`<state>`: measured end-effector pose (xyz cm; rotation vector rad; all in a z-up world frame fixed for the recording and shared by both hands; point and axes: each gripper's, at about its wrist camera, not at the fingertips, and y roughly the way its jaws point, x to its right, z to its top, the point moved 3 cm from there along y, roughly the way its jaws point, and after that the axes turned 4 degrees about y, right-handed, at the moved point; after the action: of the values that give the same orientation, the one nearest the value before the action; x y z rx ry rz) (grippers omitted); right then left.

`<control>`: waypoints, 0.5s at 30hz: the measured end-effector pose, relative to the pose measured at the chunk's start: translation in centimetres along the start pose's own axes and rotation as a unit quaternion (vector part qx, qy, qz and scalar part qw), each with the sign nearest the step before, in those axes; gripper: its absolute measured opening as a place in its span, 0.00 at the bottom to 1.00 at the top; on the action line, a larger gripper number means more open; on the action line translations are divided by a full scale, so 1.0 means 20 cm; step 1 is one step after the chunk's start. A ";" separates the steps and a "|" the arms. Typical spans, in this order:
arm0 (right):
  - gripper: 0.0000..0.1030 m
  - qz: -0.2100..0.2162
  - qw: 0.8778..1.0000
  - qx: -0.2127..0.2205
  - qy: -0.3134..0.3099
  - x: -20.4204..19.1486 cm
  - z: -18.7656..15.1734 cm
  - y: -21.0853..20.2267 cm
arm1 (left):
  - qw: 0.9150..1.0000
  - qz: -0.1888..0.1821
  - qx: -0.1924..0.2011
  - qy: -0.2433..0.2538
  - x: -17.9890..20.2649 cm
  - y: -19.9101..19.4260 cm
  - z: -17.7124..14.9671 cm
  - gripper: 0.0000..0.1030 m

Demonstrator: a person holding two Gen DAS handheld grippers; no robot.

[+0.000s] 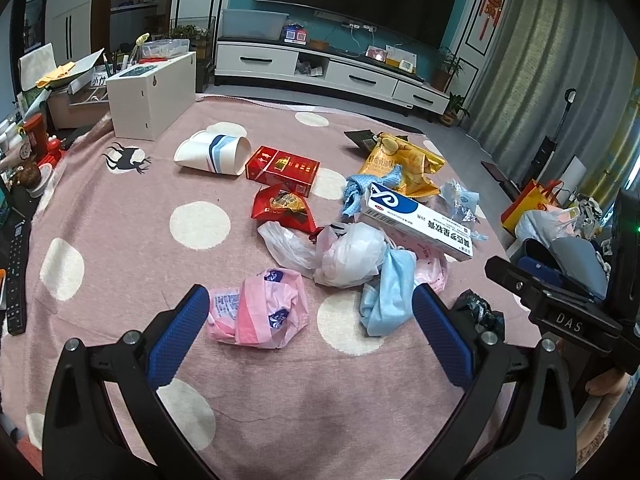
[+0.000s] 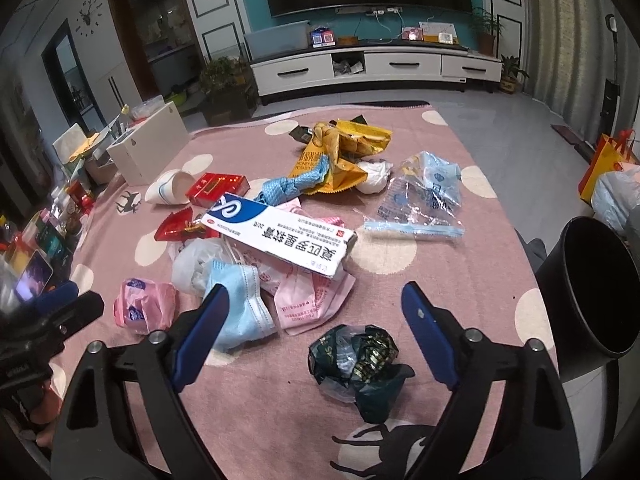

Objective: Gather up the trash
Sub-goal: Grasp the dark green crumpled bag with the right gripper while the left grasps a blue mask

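Trash lies scattered on a pink spotted blanket (image 1: 120,240). My left gripper (image 1: 311,296) is open, just short of a pink wrapper (image 1: 256,316) and a blue face mask (image 1: 384,296). My right gripper (image 2: 316,292) is open; a crumpled dark green wrapper (image 2: 356,360) lies between its fingers, untouched by the pads. Further off lie a white and blue carton (image 2: 280,232), a red cigarette box (image 1: 282,168), a tipped paper cup (image 1: 216,152), a yellow chip bag (image 1: 404,160), a red snack wrapper (image 1: 284,208), a white plastic bag (image 1: 348,256) and a clear bag (image 2: 424,192).
A black bin (image 2: 600,288) stands open at the blanket's right edge, close to my right gripper. A white box (image 1: 152,92) sits at the far left corner, and a remote control (image 1: 16,264) lies along the left edge among clutter. A TV cabinet (image 1: 332,72) stands beyond.
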<state>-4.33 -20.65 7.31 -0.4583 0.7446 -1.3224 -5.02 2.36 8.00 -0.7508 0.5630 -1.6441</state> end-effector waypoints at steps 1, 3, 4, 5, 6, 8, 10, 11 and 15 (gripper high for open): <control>0.76 0.002 1.000 -0.005 0.003 0.02 0.00 0.00 | 1.000 -0.004 -0.001 -0.002 0.00 0.00 0.00 0.98; 0.71 0.009 1.000 -0.013 0.017 0.06 0.00 0.01 | 1.000 -0.018 -0.002 -0.008 -0.01 0.02 0.00 0.98; 0.68 0.013 0.999 -0.022 0.024 0.08 0.00 0.01 | 1.000 -0.027 -0.005 -0.012 -0.02 0.03 0.00 0.98; 0.68 0.019 0.999 -0.027 0.029 0.10 0.01 0.02 | 0.999 -0.035 -0.006 -0.016 -0.02 0.04 0.00 0.98; 0.68 0.022 0.999 -0.028 0.031 0.12 0.01 0.02 | 0.999 -0.049 -0.006 -0.019 -0.02 0.06 0.01 0.98; 0.68 0.029 0.997 -0.043 0.050 0.18 0.01 0.04 | 0.997 -0.069 -0.008 -0.023 -0.01 0.09 0.01 0.98; 0.66 0.034 0.995 -0.060 0.066 0.22 0.00 0.06 | 0.996 -0.088 -0.018 -0.026 0.02 0.15 0.01 0.98; 0.66 0.041 0.994 -0.071 0.070 0.23 -0.02 0.08 | 0.995 -0.093 -0.025 -0.026 0.04 0.18 0.00 0.98; 0.66 0.052 0.991 -0.107 0.057 0.23 -0.11 0.15 | 0.989 -0.137 -0.055 -0.012 0.17 0.32 -0.03 0.97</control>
<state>-3.58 -24.29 2.69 -0.5101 0.9990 -1.1847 -1.56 -2.29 3.61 -0.9625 0.5557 -1.8638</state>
